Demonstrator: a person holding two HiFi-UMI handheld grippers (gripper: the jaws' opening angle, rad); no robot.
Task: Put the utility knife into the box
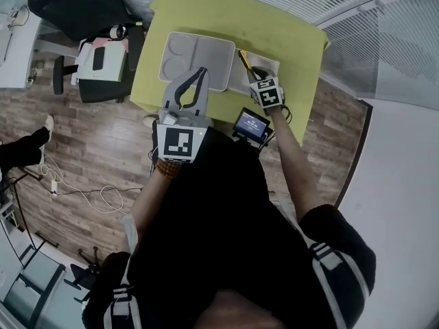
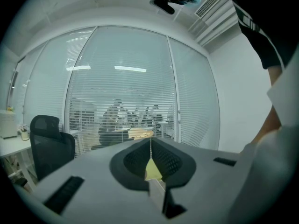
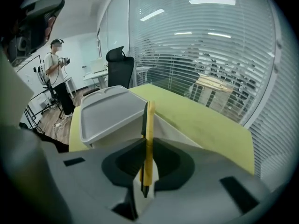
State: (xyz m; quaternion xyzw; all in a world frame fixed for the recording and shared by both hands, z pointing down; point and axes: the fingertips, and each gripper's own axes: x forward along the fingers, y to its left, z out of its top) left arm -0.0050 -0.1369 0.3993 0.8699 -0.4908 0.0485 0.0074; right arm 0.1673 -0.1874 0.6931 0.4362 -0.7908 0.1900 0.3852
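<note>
Right gripper view showed the right gripper (image 3: 148,141) with its jaws pressed together on a slim yellow-and-black utility knife (image 3: 149,120), which stood upright between them, near the centre of the frame. Left of the knife lay a pale grey rectangular plastic box (image 3: 110,113) on a yellow-green table (image 3: 205,120). At the upper left of that frame were a black office chair (image 3: 119,64) and a person standing (image 3: 56,66).

From the head view, the right gripper (image 1: 257,74) held the knife (image 1: 243,60) over the table (image 1: 274,33), just beside the right edge of the box (image 1: 206,50); whether they touched could not be told. The left gripper (image 1: 200,74) was over the lower edge of the box, left of the right gripper. A small black device with a lit screen (image 1: 252,123) sat below the right gripper.

Seen from the left gripper view, the left gripper (image 2: 150,141) had its jaws closed against each other with nothing between them.
</note>
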